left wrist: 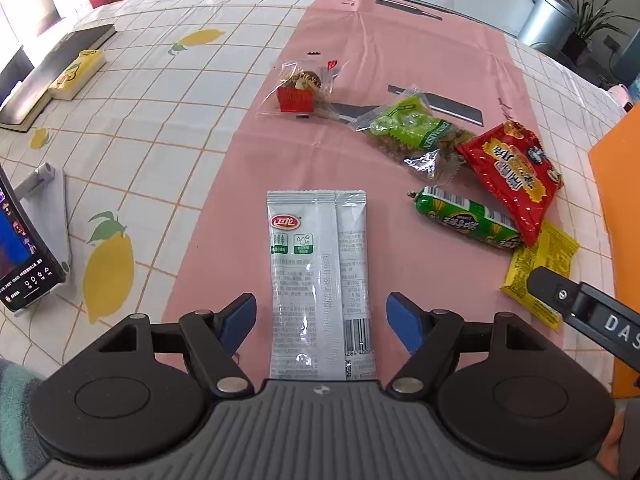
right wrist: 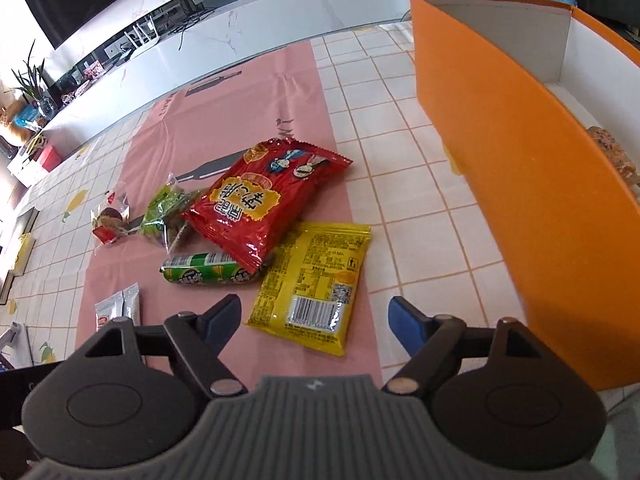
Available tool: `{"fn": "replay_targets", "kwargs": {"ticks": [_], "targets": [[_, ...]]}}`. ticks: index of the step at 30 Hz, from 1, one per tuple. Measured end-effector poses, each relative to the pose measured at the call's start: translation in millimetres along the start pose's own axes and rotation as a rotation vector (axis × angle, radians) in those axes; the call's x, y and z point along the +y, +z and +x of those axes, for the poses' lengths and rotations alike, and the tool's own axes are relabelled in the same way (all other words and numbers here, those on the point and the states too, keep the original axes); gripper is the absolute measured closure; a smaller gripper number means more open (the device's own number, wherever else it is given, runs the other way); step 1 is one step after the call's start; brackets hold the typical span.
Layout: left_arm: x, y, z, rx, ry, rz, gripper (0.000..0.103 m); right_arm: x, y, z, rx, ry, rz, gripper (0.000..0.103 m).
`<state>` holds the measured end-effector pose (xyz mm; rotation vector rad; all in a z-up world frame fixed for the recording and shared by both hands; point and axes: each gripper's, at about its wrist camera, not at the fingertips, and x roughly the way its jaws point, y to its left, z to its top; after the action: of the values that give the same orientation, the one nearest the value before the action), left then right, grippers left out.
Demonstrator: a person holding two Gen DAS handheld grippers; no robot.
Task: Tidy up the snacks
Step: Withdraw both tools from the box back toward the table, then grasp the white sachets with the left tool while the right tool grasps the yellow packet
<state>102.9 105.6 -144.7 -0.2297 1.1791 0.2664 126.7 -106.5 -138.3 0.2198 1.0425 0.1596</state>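
Note:
A grey-white snack sachet [left wrist: 320, 280] lies flat on the pink mat [left wrist: 360, 60], and my left gripper [left wrist: 320, 322] stands open astride its near half, pads apart from it. A yellow snack packet [right wrist: 316, 284] lies on the mat's right edge; my right gripper [right wrist: 316, 322] is open over its near end, not touching. Beside them lie a red chip bag [right wrist: 264, 204], a green sausage [right wrist: 208, 270], a green clear bag [right wrist: 168, 212] and a small clear pack with a red cup [right wrist: 108, 220]. The orange box [right wrist: 500, 152] stands to the right, a snack [right wrist: 616, 156] inside.
A phone on a stand [left wrist: 24, 248] sits at the left of the lemon-print tablecloth [left wrist: 160, 120]. A yellow box [left wrist: 78, 74] and a dark book [left wrist: 60, 64] lie further back left. A white counter [right wrist: 240, 28] runs behind the table.

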Motion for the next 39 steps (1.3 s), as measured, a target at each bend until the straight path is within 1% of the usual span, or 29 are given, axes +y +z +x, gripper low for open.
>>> {"fn": "replay_targets", "kwargs": {"ticks": [2,4,8,13,15,17,18,19,20,21,23,25,32,39], "targets": [[0.2,-1.4,3.0,-0.001,0.015,0.0,0.016,5.9,0.6,6.9,-0.002,-0.021,-0.035,0.025],[0.5,-2.4,6.0,0.009,0.004,-0.007,0.015,9.4,1.7,12.1,-0.005,-0.046,-0.058,0.025],[-1.3,-2.6,6.4,-0.01,0.018,-0.009,0.014,10.7,3.9,20.5,0.007,-0.05,-0.053,0.025],[-3.9,-1.8,9.1,-0.021,0.03,0.006,0.013,16.5,4.8,25.5,-0.014,-0.08,-0.093,0.025],[-4.8,-2.5,9.4,-0.026,0.026,0.016,0.017,19.2,4.3,26.9,-0.017,-0.092,-0.114,0.025],[-5.0,-2.5,9.2,-0.031,0.027,0.019,0.02,21.7,3.7,27.2,-0.023,-0.11,-0.137,0.03],[-5.2,-2.5,8.7,-0.036,0.028,0.024,0.023,22.6,3.0,26.8,-0.026,-0.113,-0.149,0.035],[-5.4,-2.2,8.0,-0.041,0.028,0.028,0.029,23.2,2.4,26.4,-0.028,-0.114,-0.157,0.04],[-5.5,-2.0,7.4,-0.044,0.023,0.03,0.033,23.6,1.6,25.8,-0.029,-0.117,-0.165,0.042],[-5.7,-1.8,6.8,-0.046,0.014,0.032,0.035,23.8,0.5,25.0,-0.03,-0.119,-0.173,0.045],[-7.3,-2.3,6.0,-0.055,0.014,0.043,0.043,23.5,-2.2,23.3,-0.03,-0.12,-0.185,0.045],[-8.6,-3.5,5.4,-0.066,0.002,0.054,0.045,22.4,-4.8,20.9,-0.028,-0.119,-0.191,0.047],[-12.2,-6.9,3.8,-0.085,-0.038,0.074,0.048,13.8,-14.8,11.6,-0.01,-0.119,-0.198,0.048],[-12.1,-10.9,-0.9,-0.067,-0.074,0.055,0.048,9.6,-21.5,3.8,0.012,-0.107,-0.214,0.05]]}}
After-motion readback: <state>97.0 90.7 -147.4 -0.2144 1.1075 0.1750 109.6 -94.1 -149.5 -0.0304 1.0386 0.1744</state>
